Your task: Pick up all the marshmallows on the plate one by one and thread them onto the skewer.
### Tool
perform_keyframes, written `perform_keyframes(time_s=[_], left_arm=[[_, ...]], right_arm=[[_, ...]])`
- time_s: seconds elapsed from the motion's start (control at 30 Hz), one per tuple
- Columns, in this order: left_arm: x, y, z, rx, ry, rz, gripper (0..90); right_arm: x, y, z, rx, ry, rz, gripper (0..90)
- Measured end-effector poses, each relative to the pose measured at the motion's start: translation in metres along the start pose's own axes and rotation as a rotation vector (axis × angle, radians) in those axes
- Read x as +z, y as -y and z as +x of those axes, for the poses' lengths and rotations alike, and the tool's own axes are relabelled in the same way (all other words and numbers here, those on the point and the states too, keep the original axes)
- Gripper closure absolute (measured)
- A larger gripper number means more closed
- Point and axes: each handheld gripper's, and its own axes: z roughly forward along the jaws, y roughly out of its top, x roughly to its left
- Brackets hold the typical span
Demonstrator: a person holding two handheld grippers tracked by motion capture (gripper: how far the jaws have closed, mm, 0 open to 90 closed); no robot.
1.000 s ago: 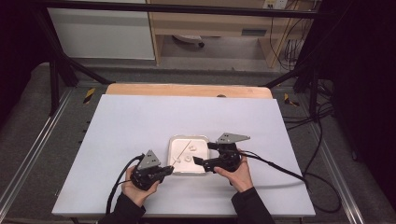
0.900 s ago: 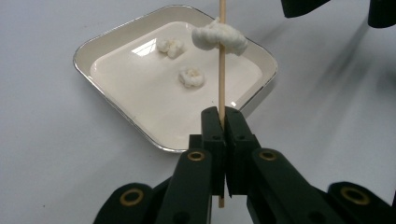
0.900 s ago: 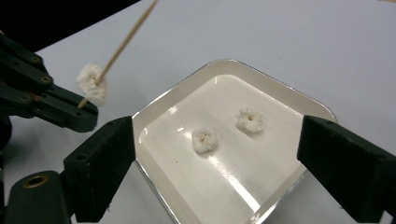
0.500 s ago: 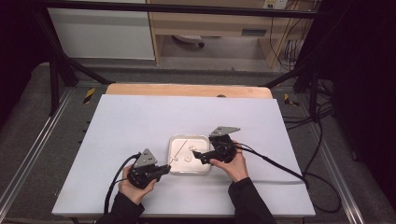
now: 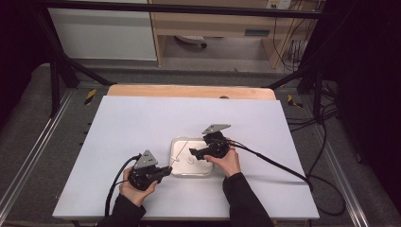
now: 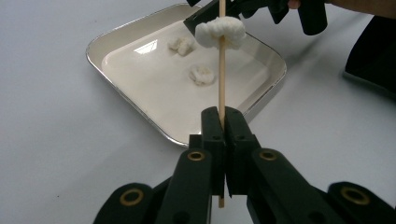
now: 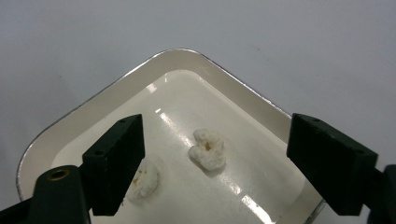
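My left gripper is shut on a thin wooden skewer that stands over a white tray. One white puffy piece is threaded high on the skewer. Two more white pieces lie in the tray. My right gripper hangs over the tray, open; its jaws have just been closing, with nothing pressed between them. In the high view the left gripper sits at the tray's near left corner, and the right gripper reaches over the tray from the right.
The tray rests on a large white tabletop with a wooden strip along its far edge. Black cables trail from both grippers toward the table's right and near sides. Metal frame rails flank the table.
My right gripper has moved left and farther over the tray, lower than before. The left gripper and its skewer have stayed where they were.
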Motion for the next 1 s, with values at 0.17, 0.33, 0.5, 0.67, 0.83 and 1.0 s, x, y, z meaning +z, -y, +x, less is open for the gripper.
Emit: perform_keyframes(time_s=[0.17, 0.33, 0.5, 0.67, 0.83, 1.0], left_arm=[[0.001, 0.000, 0.000, 0.001, 0.003, 0.003, 88.0], [0.002, 0.000, 0.000, 0.003, 0.004, 0.005, 88.0], [0.003, 0.001, -0.001, -0.001, 0.004, 0.008, 88.0], [0.004, 0.001, -0.001, 0.001, 0.006, 0.010, 88.0], [0.004, 0.001, -0.001, 0.001, 0.006, 0.007, 88.0], [0.003, 0.001, -0.001, 0.003, 0.009, 0.007, 88.0]], right_arm=[[0.007, 0.003, -0.001, -0.023, 0.002, 0.017, 33.4], [0.012, 0.006, -0.002, -0.039, -0.004, 0.025, 45.3], [0.015, 0.008, 0.000, -0.052, -0.020, 0.027, 55.3], [0.017, 0.011, 0.000, -0.077, -0.016, 0.023, 64.1], [0.017, 0.012, 0.003, -0.083, -0.003, 0.012, 70.5], [0.014, 0.010, 0.002, -0.057, -0.019, 0.019, 72.4]])
